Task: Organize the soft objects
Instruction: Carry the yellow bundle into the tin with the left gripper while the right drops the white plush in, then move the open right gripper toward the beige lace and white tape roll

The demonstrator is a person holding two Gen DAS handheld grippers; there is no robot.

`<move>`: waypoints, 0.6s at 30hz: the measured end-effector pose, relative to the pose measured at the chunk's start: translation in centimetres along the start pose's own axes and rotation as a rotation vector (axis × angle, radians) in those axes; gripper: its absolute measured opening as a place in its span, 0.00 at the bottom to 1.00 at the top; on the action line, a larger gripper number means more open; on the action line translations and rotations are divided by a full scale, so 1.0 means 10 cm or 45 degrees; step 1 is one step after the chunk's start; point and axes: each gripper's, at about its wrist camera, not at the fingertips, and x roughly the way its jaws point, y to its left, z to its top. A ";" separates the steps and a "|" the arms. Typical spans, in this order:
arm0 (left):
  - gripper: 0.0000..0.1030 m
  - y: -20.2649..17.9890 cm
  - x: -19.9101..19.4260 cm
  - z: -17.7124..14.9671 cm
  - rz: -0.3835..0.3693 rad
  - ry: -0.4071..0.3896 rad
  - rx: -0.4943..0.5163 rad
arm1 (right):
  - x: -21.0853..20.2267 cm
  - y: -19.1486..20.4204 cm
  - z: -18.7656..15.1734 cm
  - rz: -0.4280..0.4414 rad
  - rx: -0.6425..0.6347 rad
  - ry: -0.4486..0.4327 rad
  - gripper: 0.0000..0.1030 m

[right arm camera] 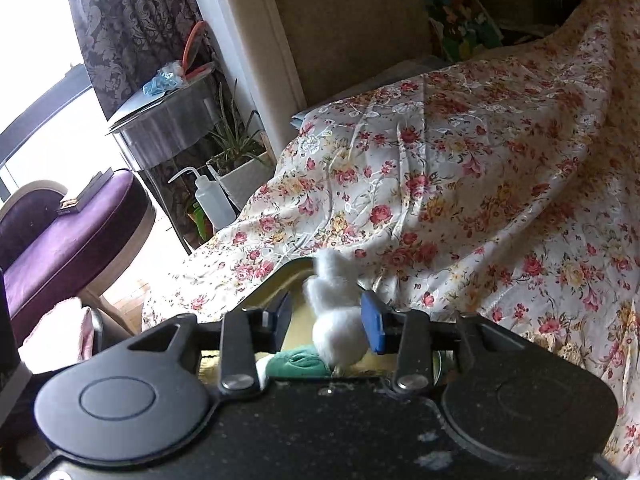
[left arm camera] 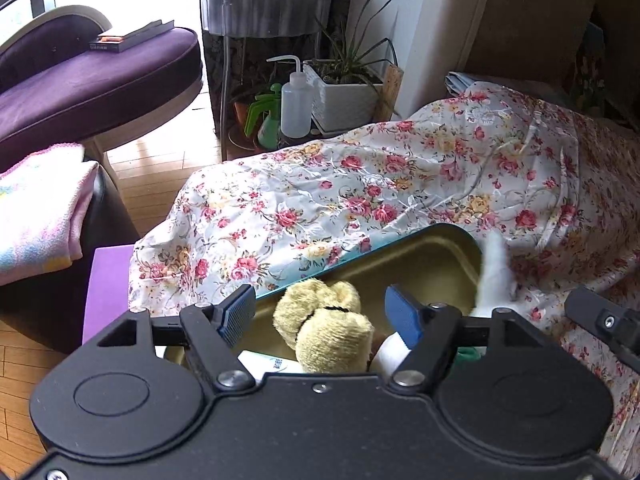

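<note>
- Left wrist view: the left gripper [left arm camera: 320, 312] hangs over a shallow gold tin [left arm camera: 424, 256] that sits on a surface draped in a floral cloth [left arm camera: 360, 184]. The tin looks like the collecting place for the soft things, which would explain why both tools meet above it.
- Its blue-padded fingers [left arm camera: 404, 316] stand fairly wide, with clear air on either side of the tan plush toy [left arm camera: 324, 328]. The toy lies in the tin between them, untouched, so I judge it has been set down there rather than being held.
- A white fluffy toy [left arm camera: 494, 276] leans at the tin's right rim, and a corner of the right gripper's body [left arm camera: 608, 324] shows beyond it.
- Right wrist view: the right gripper [right arm camera: 326, 320] points down at that same white fluffy toy [right arm camera: 334, 312], which stands up against the tin's [right arm camera: 276, 280] edge.
- Its fingers [right arm camera: 374, 326] are narrowly apart. The blue one lies right at the toy's flank and the other stands clear of it, so no squeeze shows; it seems a loose release.
- A green soft item [right arm camera: 298, 362] lies low in the tin beside the white toy, already gathered.
</note>
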 end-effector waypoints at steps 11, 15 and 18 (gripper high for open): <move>0.66 0.01 0.01 -0.02 -0.004 0.021 -0.003 | -0.11 -0.22 -0.12 -0.021 0.061 -0.002 0.41; 0.66 -0.01 0.02 -0.03 0.007 0.030 0.016 | -0.14 -0.31 -0.18 -0.041 0.082 0.005 0.44; 0.66 -0.04 0.04 -0.05 0.014 0.046 0.034 | -0.16 -0.39 -0.23 -0.054 0.102 0.018 0.45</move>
